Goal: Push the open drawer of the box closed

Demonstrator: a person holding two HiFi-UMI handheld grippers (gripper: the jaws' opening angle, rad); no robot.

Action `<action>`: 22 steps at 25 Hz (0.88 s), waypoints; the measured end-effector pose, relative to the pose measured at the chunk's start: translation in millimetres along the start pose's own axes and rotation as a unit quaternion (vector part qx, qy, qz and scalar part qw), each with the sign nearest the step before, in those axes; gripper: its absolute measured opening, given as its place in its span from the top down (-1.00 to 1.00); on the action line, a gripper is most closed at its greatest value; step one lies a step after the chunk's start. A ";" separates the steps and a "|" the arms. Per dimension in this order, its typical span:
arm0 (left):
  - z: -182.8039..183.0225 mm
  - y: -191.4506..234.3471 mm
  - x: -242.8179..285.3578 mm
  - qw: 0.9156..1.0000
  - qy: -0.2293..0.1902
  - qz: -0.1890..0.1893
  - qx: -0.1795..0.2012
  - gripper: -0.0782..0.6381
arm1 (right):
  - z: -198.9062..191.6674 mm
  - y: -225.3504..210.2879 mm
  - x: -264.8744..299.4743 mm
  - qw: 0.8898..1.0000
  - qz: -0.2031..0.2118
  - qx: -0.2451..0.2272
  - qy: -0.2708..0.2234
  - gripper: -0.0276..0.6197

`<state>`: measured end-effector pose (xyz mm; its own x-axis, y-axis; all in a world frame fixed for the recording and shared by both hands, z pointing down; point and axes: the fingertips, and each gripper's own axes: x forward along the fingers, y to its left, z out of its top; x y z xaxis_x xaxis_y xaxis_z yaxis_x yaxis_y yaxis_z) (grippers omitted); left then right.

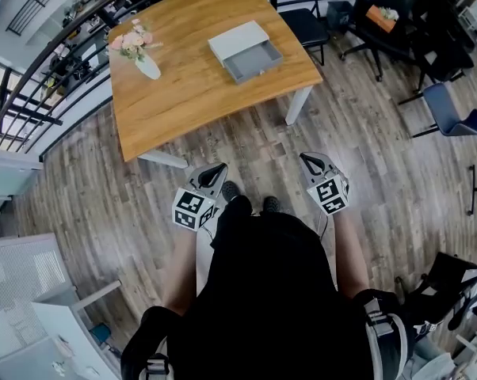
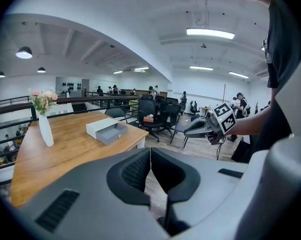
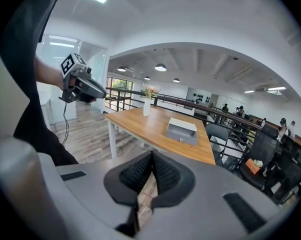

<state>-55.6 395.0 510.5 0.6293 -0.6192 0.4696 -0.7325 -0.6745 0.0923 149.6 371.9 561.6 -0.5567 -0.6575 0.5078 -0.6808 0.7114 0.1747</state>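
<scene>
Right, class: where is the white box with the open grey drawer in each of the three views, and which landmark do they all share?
Head view: box top centre, on the wooden table.
Left gripper view: box left of centre.
Right gripper view: box just right of centre.
Shared landmark: flower vase, left of the box in every view.

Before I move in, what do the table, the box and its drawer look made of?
Table: wood or wood laminate, warm grain, matte. Box: smooth pale shell, plastic or painted board, unclear. Drawer: matte grey, likely the same.
</scene>
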 end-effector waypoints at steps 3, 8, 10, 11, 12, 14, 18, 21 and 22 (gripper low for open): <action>0.4 -3.1 -0.8 1.000 -0.002 0.000 0.001 0.71 | -5.6 4.8 -2.2 1.000 0.000 -0.011 0.010 0.86; 2.1 -11.8 0.2 1.000 -0.003 0.002 0.004 0.71 | -8.2 2.7 -5.9 1.000 0.005 0.001 0.000 0.86; 1.2 -11.9 0.0 1.000 -0.002 0.006 0.004 0.71 | -6.4 1.5 -5.2 1.000 0.006 0.002 -0.004 0.86; 0.8 -12.0 -0.4 1.000 -0.002 0.008 0.003 0.71 | -5.9 1.2 -4.8 1.000 0.008 0.002 -0.006 0.86; 0.8 -12.2 -0.6 1.000 -0.002 0.011 0.002 0.71 | -5.9 0.9 -4.5 1.000 0.011 0.002 -0.008 0.86; 0.9 -12.0 -0.8 1.000 -0.004 0.016 -0.004 0.71 | -5.4 0.1 -3.9 1.000 0.017 0.000 -0.008 0.86; -0.6 -9.6 0.5 1.000 -0.003 0.024 -0.010 0.71 | 0.4 -5.6 -0.3 1.000 0.022 -0.002 -0.011 0.86; 1.0 -7.4 0.3 1.000 -0.005 0.022 -0.018 0.71 | 5.9 -15.0 4.9 1.000 0.013 0.005 -0.010 0.86; 1.7 -4.8 0.4 1.000 -0.006 0.021 -0.022 0.71 | 8.8 -19.0 7.8 1.000 0.007 0.005 -0.010 0.86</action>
<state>-51.4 397.3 508.8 0.6002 -0.6516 0.4639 -0.7692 -0.6292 0.1115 154.0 351.1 554.8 -0.5749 -0.6530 0.4930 -0.6779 0.7176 0.1599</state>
